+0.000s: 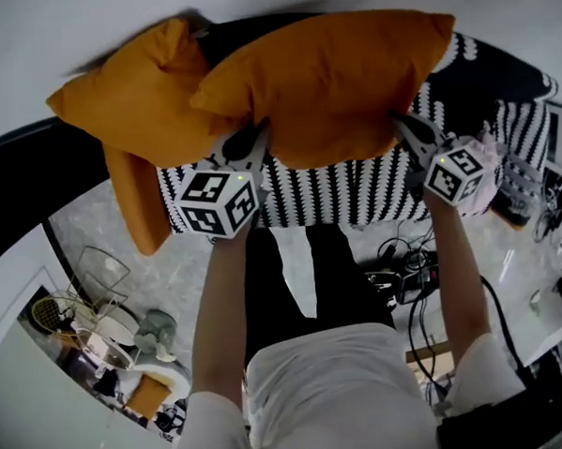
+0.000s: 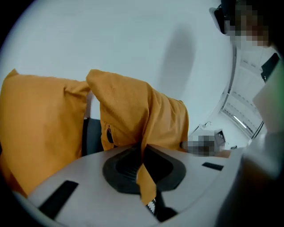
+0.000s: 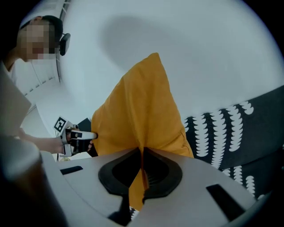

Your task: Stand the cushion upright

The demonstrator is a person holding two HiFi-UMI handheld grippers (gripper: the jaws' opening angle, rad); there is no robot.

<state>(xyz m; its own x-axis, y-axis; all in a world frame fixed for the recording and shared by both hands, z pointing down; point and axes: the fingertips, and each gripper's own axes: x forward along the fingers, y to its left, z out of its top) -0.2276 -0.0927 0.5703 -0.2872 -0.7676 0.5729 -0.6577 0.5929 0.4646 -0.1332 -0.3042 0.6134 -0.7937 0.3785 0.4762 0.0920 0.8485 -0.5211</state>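
Left gripper (image 1: 255, 140) and right gripper (image 1: 404, 126) are both clamped tight on the orange cushion's (image 1: 334, 75) lower edge, above the black-and-white patterned cover (image 1: 354, 192).

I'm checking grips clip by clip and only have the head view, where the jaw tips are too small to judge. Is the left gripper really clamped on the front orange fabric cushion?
Observer: Yes. The left gripper view shows the left gripper with its jaws shut on a thin fold of the front orange fabric cushion.
Operator: And the right one?
Observer: The right gripper view shows the right gripper shut on a pinched edge of the same cushion, with the fabric trailing back between its jaws.
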